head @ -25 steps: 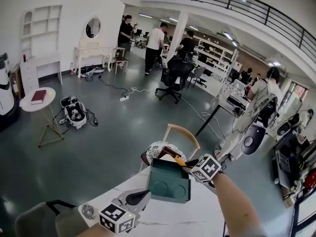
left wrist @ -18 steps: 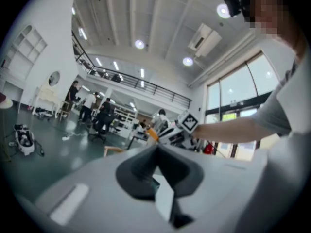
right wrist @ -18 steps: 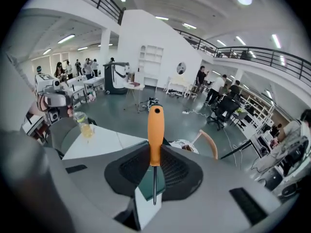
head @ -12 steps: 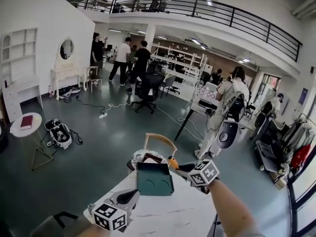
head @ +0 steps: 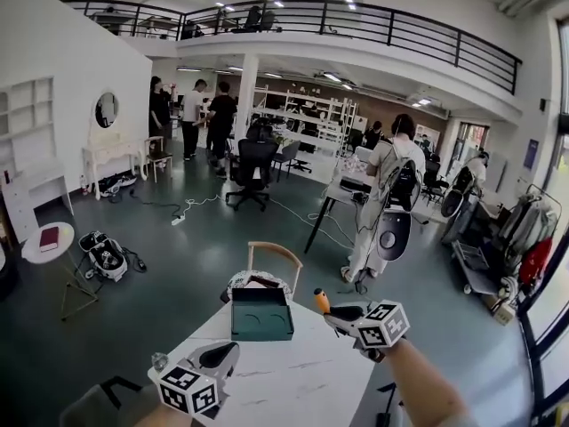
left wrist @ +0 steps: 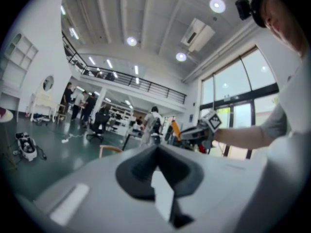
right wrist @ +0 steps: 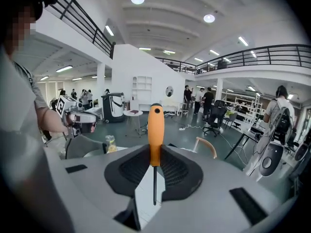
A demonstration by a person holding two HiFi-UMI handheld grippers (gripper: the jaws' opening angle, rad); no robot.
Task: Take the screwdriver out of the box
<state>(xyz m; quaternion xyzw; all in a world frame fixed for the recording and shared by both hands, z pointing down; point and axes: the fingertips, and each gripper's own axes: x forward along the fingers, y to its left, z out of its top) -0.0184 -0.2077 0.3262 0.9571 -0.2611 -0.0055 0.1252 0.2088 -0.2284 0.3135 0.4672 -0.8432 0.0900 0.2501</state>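
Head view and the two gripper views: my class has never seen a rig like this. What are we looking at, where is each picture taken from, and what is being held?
There is no robot here. A person holds a two-jaw gripper in each hand. The head view comes from a camera on the person's head, looking down at a white table with a green box on it. Each gripper view comes from a camera riding on that gripper, looking along its jaws. The right gripper is clamped on a screwdriver with an orange handle, which is outside the box and to its right. The left gripper has its jaws together and holds nothing. The cubes with square markers are parts of the grippers.
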